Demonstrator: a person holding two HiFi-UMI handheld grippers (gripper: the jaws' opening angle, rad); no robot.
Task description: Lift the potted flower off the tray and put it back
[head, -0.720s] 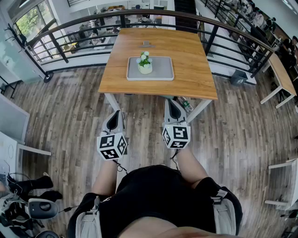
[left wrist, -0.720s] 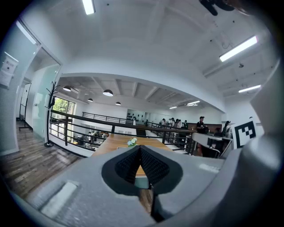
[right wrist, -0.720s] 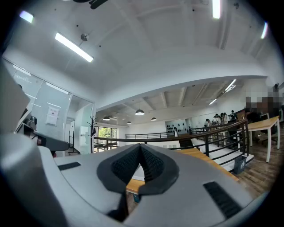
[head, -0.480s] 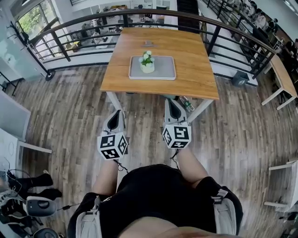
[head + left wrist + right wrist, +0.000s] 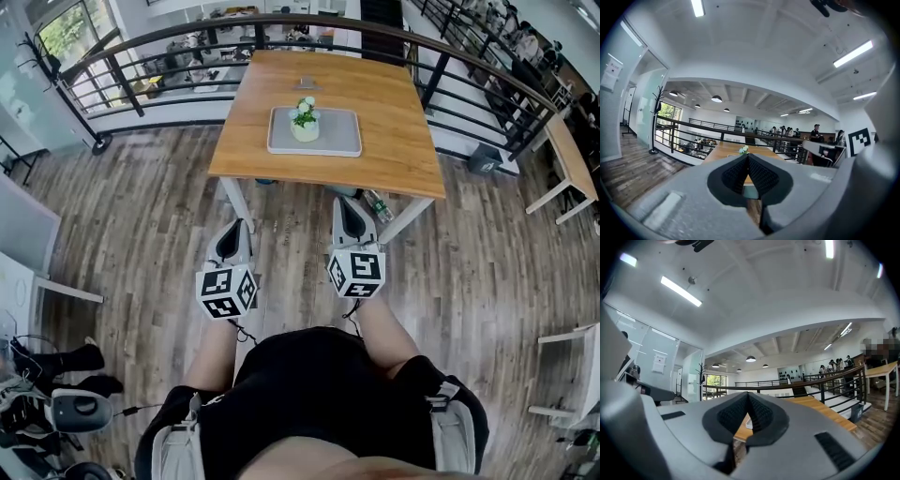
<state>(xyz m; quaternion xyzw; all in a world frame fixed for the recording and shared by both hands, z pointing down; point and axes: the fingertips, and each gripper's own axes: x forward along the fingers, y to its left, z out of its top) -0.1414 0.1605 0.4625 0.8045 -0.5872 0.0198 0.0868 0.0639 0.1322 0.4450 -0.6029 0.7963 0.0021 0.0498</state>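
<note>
Potted flower, white blooms in a pale pot, stands on the left part of a grey rectangular tray on a square wooden table, top centre of the head view. Well apart from it, at mid-frame over the wood-plank floor, the person holds the left gripper and the right gripper side by side, both pointing towards the table. The left gripper view shows its black ribbed jaws pressed together with nothing between them, the flower peeping just above their tip. The right gripper view shows that pair likewise closed and empty. The flower does not show there, only the tabletop to the right of the jaws. A black metal railing curves behind the table, its full sweep visible only from above.
</note>
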